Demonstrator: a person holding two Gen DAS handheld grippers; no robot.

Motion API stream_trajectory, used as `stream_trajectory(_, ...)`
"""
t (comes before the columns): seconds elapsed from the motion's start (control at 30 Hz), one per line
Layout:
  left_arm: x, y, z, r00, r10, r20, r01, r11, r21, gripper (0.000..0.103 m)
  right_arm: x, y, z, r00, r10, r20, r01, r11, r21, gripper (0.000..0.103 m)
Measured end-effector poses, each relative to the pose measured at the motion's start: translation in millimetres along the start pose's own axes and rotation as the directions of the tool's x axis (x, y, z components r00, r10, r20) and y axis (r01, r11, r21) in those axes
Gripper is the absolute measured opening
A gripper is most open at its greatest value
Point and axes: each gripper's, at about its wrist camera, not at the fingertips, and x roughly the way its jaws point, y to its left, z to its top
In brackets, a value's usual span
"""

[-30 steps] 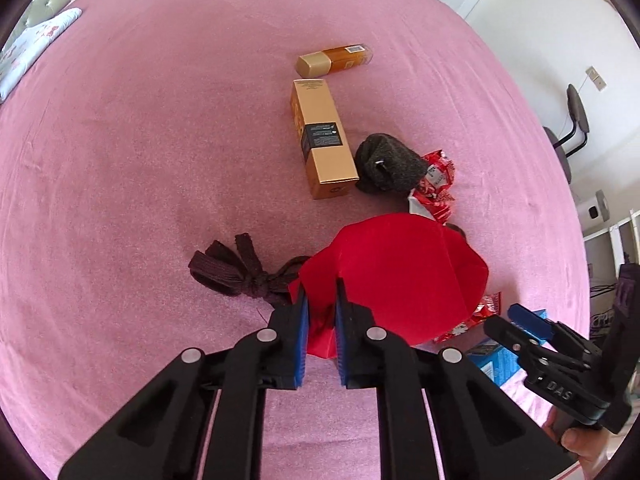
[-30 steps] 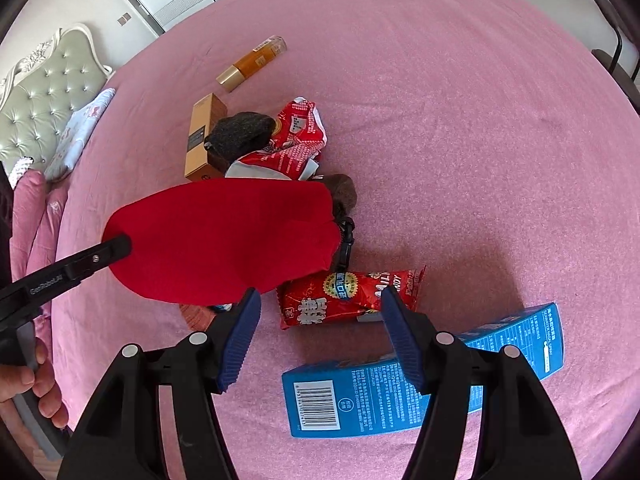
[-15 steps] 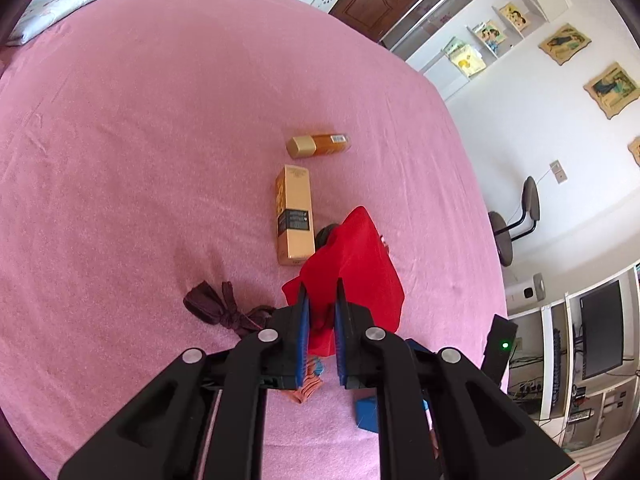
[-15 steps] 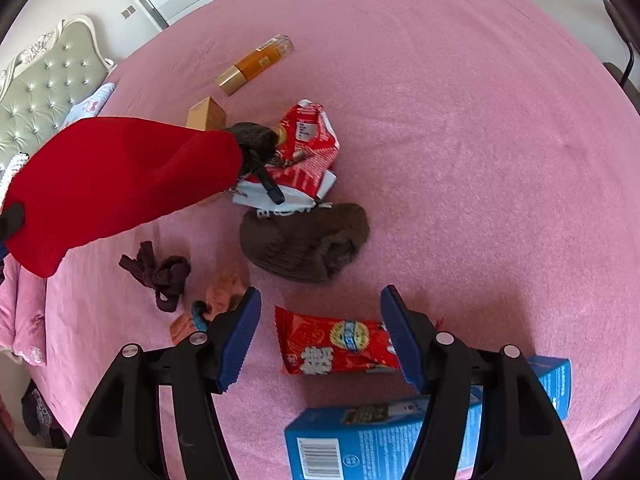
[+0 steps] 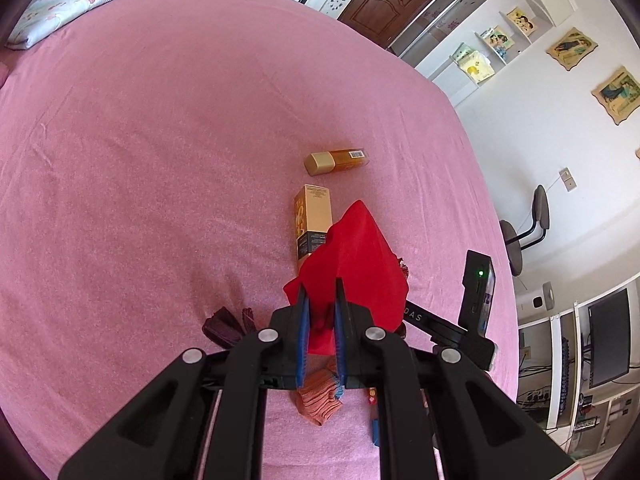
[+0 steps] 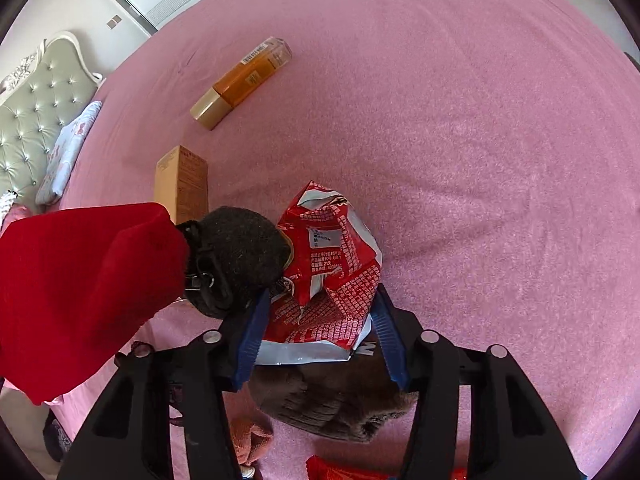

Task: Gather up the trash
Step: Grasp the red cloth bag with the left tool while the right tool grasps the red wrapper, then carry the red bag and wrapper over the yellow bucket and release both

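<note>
My left gripper (image 5: 319, 296) is shut on a red cloth bag (image 5: 354, 264) and holds it up above the pink bed; the bag also hangs at the left of the right wrist view (image 6: 84, 288). My right gripper (image 6: 318, 312) is open, its jaws on either side of a crumpled red and white snack wrapper (image 6: 328, 268) that lies on the bed. A dark fuzzy pouch (image 6: 236, 258) lies against the wrapper's left side. A second red wrapper (image 6: 340, 472) shows at the bottom edge.
A tan carton (image 5: 311, 220) and an amber bottle with a gold cap (image 5: 336, 161) lie further out on the pink bedspread (image 5: 160, 160). A brown knit piece (image 6: 332, 396), an orange sock (image 5: 320, 396) and a dark knotted cloth (image 5: 226, 324) lie nearby. A pillow (image 5: 64, 2) sits far left.
My left gripper has lifted the red bag higher and off the pile. My right gripper has moved forward from the blue box and lower wrapper to the crumpled wrapper.
</note>
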Motion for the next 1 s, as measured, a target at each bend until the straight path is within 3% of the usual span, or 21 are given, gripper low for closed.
stream_trajectory(0.17,-2.3,-6.8,-3.1,1.000,-0.018,-0.004,0.018,1.000,0.012,0.011,-16.5,-2.8,-10.3,1.000,0.013,0.022,-0.013,1.000,0.000,0.018)
stream_trajectory(0.47,-30.4,-44.3,-27.8,0.997,-0.069,-0.023,0.071,0.994,0.083,0.011,-80.9,3.5,-54.6,0.997,0.046,0.069,-0.044,0.999,-0.028,0.015)
stream_trajectory(0.8,-88.9,-64.1,-83.0,0.989,-0.124,-0.080,0.131,0.986,0.101,0.010,-146.5,-15.2,-157.0,0.998,0.008,0.063,-0.011,0.999,0.048,0.015)
stream_trajectory(1.0,-132.7,-86.9,-131.5,0.974,-0.168,-0.153,0.196,0.960,0.197,0.010,-194.9,-32.5,-236.7,0.996,-0.036,0.085,0.023,0.988,0.154,0.015)
